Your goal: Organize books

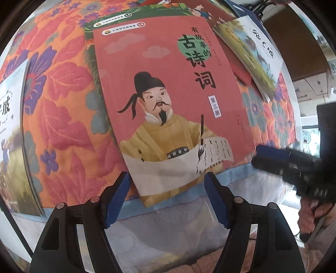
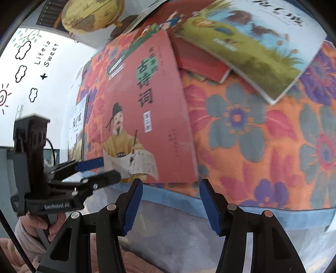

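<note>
A pink book (image 1: 174,100) with a poet in a yellow robe on its cover lies on the flowered cloth, and its near corner reaches the table's front edge. My left gripper (image 1: 167,197) hovers over that near edge, open, its blue pads (image 1: 117,199) wide apart and not pressing on the cover. In the right wrist view the same pink book (image 2: 163,109) lies left of centre, with the left gripper (image 2: 105,170) at its near left corner. My right gripper (image 2: 172,205) is open and empty above the front edge by the book's right corner. It also shows at the right of the left wrist view (image 1: 260,159).
A green book (image 1: 109,21) lies under the pink one. A red book (image 2: 199,63) and a landscape-cover book (image 2: 252,42) overlap at the back right. Another book (image 1: 12,136) lies at the far left. A globe (image 2: 90,14) stands behind. The flowered cloth (image 2: 262,136) is bare on the right.
</note>
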Motion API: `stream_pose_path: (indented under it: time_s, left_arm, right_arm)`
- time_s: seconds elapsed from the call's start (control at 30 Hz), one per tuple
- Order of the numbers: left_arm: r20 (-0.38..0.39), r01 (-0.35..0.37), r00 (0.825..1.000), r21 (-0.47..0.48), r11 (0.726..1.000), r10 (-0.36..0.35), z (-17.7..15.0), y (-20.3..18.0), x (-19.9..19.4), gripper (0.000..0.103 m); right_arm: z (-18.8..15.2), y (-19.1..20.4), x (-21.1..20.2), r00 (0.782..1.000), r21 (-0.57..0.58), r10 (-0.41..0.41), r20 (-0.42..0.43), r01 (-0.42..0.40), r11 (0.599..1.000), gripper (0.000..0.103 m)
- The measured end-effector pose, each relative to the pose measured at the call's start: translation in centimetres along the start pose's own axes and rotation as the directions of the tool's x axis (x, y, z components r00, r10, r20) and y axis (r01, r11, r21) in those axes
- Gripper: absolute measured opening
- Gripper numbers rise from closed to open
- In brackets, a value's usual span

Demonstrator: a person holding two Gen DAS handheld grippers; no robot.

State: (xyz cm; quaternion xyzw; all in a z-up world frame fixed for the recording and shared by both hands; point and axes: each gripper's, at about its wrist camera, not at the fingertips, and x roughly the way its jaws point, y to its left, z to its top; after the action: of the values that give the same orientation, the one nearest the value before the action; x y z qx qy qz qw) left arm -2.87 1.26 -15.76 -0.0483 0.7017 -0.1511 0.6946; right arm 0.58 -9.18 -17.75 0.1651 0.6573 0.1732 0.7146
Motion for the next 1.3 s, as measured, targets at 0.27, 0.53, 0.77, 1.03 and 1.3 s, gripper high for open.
stream_pose_path:
  time_s: [0.27, 0.53, 0.77, 1.03, 1.3]
  left_arm:
    - [0.019, 0.094, 0.996, -0.094, 0.991, -0.092, 2.1, 4.0, -0.3, 0.07]
    - [0.017, 0.108, 0.994, -0.029, 0.994, -0.107, 0.2, 4.7, -1.4, 0.07]
    - [-0.066, 0.152, 0.986, 0.024, 0.988, -0.15, -2.8, 4.1, -0.6, 0.07]
    - [-0.067, 0.174, 0.981, -0.13, 0.976, -0.183, -0.3, 8.4, -1.2, 0.044]
    - [-0.05, 0.218, 0.973, -0.122, 0.968, -0.225, -0.8, 9.6, -1.2, 0.044]
  right_arm:
    - [3.2, 0.5, 1.3, 0.998, -0.094, -0.037, 0.048, 0.041, 0.995, 0.056]
    - [1.3, 1.6, 0.8, 0.999, -0.104, 0.01, 0.035, -0.006, 0.995, 0.034]
    - [-3.4, 0.3, 0.6, 0.992, -0.125, 0.003, -0.129, -0.02, 0.992, 0.034]
    - [0.3, -2.8, 1.1, 0.991, -0.001, 0.12, -0.059, -0.12, 0.993, 0.034]
    - [0.5, -2.6, 2.8, 0.959, 0.029, 0.266, -0.094, -0.265, 0.964, 0.033]
